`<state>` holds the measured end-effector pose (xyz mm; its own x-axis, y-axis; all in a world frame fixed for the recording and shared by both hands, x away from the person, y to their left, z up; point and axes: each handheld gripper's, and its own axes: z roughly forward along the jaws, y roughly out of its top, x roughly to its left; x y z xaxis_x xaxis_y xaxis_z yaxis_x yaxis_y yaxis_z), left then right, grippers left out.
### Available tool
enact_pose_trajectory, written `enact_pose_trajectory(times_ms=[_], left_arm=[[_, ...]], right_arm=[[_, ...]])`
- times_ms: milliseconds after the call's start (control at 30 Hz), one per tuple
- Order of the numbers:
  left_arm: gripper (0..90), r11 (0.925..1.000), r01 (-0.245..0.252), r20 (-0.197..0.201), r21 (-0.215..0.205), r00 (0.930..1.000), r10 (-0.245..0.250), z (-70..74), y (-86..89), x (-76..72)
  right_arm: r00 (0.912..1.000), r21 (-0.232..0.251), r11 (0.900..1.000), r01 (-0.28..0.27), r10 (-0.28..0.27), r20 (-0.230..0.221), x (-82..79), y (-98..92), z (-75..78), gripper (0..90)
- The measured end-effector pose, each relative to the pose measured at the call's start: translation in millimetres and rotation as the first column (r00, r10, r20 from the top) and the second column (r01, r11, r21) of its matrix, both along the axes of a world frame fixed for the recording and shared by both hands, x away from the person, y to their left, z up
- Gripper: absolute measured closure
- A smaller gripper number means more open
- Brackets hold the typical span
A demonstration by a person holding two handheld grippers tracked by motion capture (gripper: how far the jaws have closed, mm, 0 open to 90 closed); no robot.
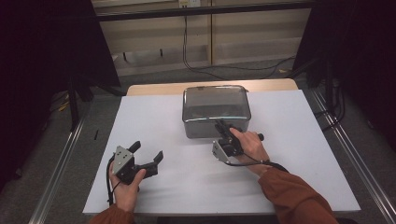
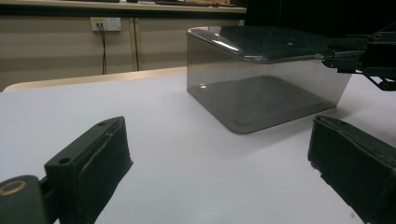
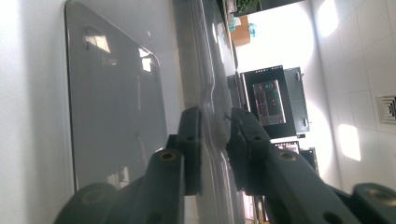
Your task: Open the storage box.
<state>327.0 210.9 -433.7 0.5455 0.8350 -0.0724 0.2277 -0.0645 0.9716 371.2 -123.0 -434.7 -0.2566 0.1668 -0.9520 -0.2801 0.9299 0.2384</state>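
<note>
Fingers (image 3: 191, 140) of right gripper (image 1: 223, 127) pinching smoky plastic box (image 1: 215, 111) rim, left gripper (image 1: 147, 156) fingers spread above white desk (image 1: 289, 140).

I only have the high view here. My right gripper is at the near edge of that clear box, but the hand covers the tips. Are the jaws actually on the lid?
Observer: Yes. In the right gripper view the right gripper has its jaws shut on the lid's rim, one jaw on each side of the rim.
Operator: Anything inside the box?
Observer: The left gripper view looks through the side wall of the clear box; nothing is visible on its floor.
Operator: And the left gripper?
Observer: The left gripper is open, jaws wide apart and low over the white table, short of the box.
</note>
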Motion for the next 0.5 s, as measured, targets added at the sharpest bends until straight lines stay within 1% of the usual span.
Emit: enact_pose_trajectory(times_ms=[67,133,300,333,367,400,500], left_arm=[[6.0,1.0,0.004,-0.003,0.007,1.0,-0.004,0.2,0.1,0.6],[6.2,1.0,0.003,-0.006,0.001,1.0,-0.003,0.0,0.2,1.2],[6.0,0.9999,0.008,-0.008,-0.009,0.9999,-0.008,0.1,0.6,1.8],[5.9,0.9998,0.021,-0.006,0.0,0.9998,-0.021,-0.3,0.0,2.3],[5.9,0.9998,0.021,-0.006,0.0,0.9998,-0.021,-0.3,0.0,2.3],[5.8,0.9995,0.03,-0.01,-0.008,0.9995,-0.03,-0.3,-1.0,3.0],[4.9,0.9995,0.03,-0.009,-0.01,0.9995,-0.03,0.1,-1.1,3.7]], right_arm=[[1.0,-0.001,1.0,-0.006,0.006,0.001,0.0,-0.4,0.5,76.4],[1.0,-0.005,1.0,-0.006,0.006,0.004,-0.1,-0.6,0.4,76.6],[1.0,0.004,1.0,-0.006,0.006,0.002,0.0,-0.7,0.8,76.7],[1.0,0.024,1.0,0.002,-0.001,-0.006,0.0,-1.1,2.5,76.8],[0.9999,0.036,0.999,0.004,-0.004,-0.01,-0.1,-1.3,2.8,76.8],[1.0,0.032,0.999,0.003,-0.003,0.001,0.1,-1.6,3.9,77.2],[1.0,0.024,1.0,-0.002,0.002,0.008,0.2,-2.2,4.7,77.4]])
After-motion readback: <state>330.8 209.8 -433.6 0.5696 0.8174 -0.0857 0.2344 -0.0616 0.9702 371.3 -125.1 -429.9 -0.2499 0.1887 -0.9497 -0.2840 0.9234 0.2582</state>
